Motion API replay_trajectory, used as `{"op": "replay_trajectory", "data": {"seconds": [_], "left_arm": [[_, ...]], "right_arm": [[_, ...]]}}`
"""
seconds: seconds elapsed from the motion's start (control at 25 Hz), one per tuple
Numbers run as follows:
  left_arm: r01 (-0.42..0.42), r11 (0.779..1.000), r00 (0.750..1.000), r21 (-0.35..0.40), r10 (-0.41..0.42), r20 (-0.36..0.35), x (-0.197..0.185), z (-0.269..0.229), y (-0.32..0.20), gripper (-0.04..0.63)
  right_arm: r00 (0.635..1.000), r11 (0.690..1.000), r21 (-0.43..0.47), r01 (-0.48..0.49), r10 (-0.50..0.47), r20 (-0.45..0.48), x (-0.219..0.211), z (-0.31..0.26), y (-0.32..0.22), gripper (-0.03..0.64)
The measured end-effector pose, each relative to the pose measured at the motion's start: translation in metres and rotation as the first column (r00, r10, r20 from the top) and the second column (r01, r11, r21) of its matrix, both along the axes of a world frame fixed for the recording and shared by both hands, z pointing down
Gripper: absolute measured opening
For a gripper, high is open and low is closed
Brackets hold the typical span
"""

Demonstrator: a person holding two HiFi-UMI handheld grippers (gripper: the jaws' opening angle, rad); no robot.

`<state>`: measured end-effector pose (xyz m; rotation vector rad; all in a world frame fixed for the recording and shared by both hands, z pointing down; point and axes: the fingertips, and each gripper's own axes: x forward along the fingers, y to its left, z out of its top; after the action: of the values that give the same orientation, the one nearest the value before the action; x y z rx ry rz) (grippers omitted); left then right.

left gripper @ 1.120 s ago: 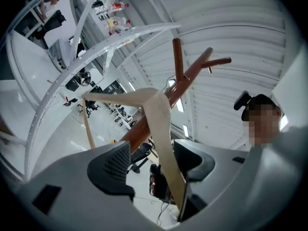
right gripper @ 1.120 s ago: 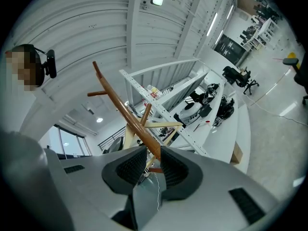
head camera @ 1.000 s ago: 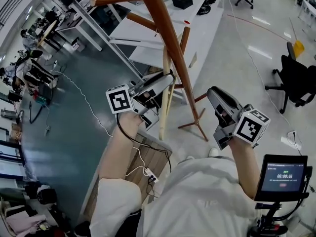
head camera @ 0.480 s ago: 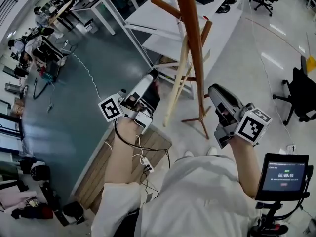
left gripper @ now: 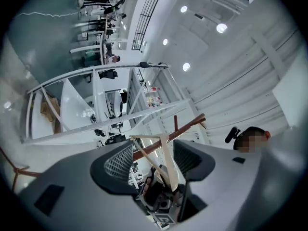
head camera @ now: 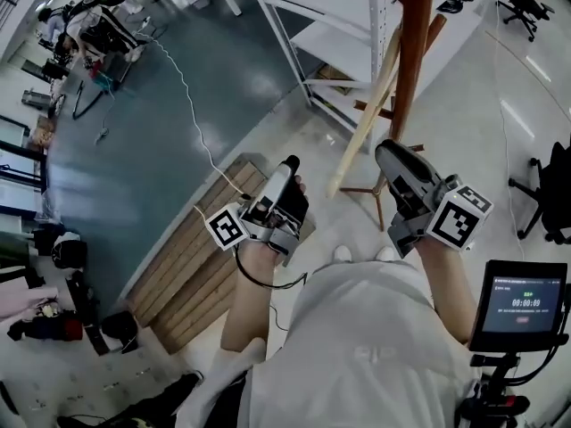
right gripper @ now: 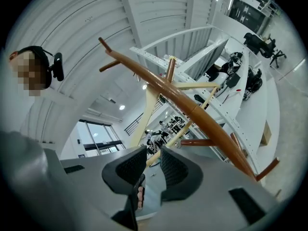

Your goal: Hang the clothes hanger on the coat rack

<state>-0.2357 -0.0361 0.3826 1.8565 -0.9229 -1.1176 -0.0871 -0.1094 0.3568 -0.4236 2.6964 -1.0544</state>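
The brown wooden coat rack (head camera: 415, 52) rises at the top of the head view, its legs on the floor behind my right gripper. A pale wooden hanger (head camera: 361, 123) hangs slanted against its pole, free of both grippers. My left gripper (head camera: 287, 169) is lower and to the left, well apart from the hanger. In the left gripper view its jaws (left gripper: 153, 158) are wide open, with the hanger (left gripper: 166, 153) and a rack peg (left gripper: 187, 125) far beyond. My right gripper (head camera: 385, 150) sits just below the rack. Its jaws (right gripper: 153, 160) are slightly apart and empty, under the pole (right gripper: 192, 107) and hanger (right gripper: 149, 105).
A white metal shelving frame (head camera: 330, 25) stands behind the rack. A wooden pallet (head camera: 205, 257) lies on the floor under my left arm, with a white cable (head camera: 192, 123) trailing across the grey floor. An office chair (head camera: 553, 194) and a small screen (head camera: 522, 303) are on the right.
My left gripper let go of the hanger and dropped down and to the left, away from it. The hanger stays on the rack. The right gripper barely moved.
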Motion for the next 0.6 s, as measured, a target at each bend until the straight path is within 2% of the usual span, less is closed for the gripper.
{"op": "replay_trajectory", "data": {"seconds": [0.12,0.2,0.32,0.6], "left_arm": [[0.052,0.999,0.997,-0.014,-0.053,-0.048,0.002,0.012,0.006,0.254],[0.094,0.995,0.993,-0.027,-0.096,-0.075,0.000,0.021,0.010,0.154],[0.144,0.988,0.987,-0.055,-0.147,-0.059,0.003,0.037,0.010,0.007],[0.135,0.990,0.991,-0.044,-0.136,-0.009,0.010,0.034,0.010,0.005]], "right_arm": [[0.999,0.999,-0.008,0.037,-0.037,-0.001,-0.016,0.005,-0.002,0.097],[0.998,0.998,-0.015,0.056,-0.056,-0.006,-0.026,0.013,-0.001,0.097],[0.997,0.997,-0.031,0.072,-0.073,-0.015,-0.027,0.028,-0.001,0.097],[0.998,0.998,-0.017,0.061,-0.062,-0.024,-0.021,0.035,-0.004,0.095]]}}
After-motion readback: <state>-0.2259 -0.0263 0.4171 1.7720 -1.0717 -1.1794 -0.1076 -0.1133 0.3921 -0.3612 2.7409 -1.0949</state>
